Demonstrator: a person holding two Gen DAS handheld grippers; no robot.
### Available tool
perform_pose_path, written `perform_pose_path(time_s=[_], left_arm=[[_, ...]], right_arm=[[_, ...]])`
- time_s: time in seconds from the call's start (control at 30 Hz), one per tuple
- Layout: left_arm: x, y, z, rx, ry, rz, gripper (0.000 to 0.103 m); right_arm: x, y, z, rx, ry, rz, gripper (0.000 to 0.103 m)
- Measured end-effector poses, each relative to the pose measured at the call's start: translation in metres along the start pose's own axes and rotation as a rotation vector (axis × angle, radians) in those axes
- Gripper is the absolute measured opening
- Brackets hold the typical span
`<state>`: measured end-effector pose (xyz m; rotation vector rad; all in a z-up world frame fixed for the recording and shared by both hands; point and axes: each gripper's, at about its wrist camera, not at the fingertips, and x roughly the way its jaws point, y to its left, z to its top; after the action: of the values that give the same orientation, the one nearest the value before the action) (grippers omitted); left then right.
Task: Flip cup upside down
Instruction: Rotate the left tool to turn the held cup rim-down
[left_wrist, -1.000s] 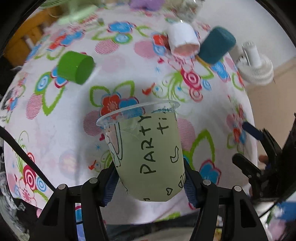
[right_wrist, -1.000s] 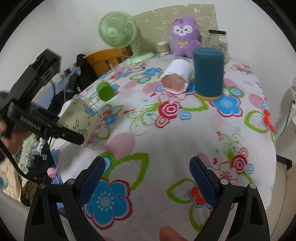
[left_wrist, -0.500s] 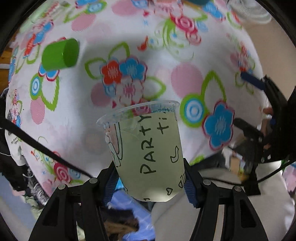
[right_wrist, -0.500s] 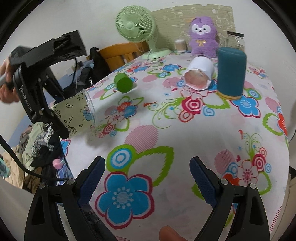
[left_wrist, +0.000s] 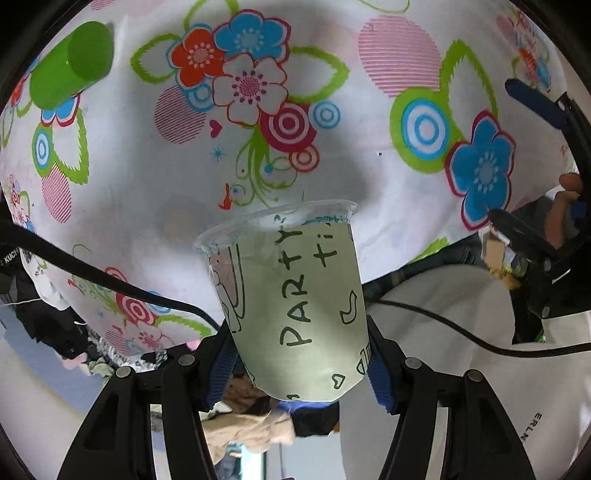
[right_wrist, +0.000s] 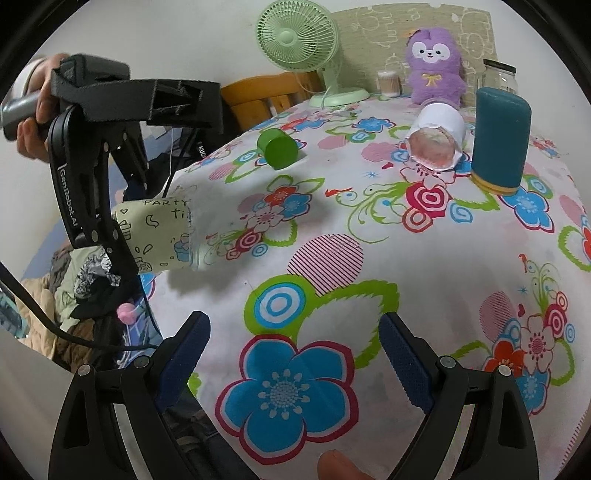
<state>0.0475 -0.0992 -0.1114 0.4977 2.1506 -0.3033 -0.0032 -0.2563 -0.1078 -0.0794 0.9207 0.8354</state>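
Note:
My left gripper (left_wrist: 299, 354) is shut on a pale green plastic cup (left_wrist: 299, 310) lettered "PARTY". The cup's clear rim points away from the camera toward the flowered tablecloth (left_wrist: 369, 177) below. In the right wrist view the cup (right_wrist: 155, 232) is held lying on its side in the air at the table's left edge, mouth toward the table centre. My right gripper (right_wrist: 293, 354) is open and empty above the near part of the table.
A green cup (right_wrist: 279, 147) and a white cup (right_wrist: 436, 142) lie on their sides. A teal cup (right_wrist: 500, 140) stands upside down. A green fan (right_wrist: 299, 40), a purple plush toy (right_wrist: 434, 70) and a jar (right_wrist: 496, 77) stand at the back.
My left gripper has tilted the cup further over, from slanted upward to lying level, and the view now looks down on the tablecloth. The right gripper has barely moved.

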Motion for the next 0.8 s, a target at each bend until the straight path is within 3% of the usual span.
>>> perform_pose_path(time_s=[0.33,0.8], left_arm=[[0.000,-0.009,0.025,0.033,0.085,0.032,0.065],[-0.008,-0.009,0.046,0.026,0.044,0.045,0.066]], right_arm=[[-0.004,-0.002,0.002,0.002,-0.012,-0.008,0.094],[-0.005,-0.004,0.004,0.002,-0.025,-0.009,0.094]])
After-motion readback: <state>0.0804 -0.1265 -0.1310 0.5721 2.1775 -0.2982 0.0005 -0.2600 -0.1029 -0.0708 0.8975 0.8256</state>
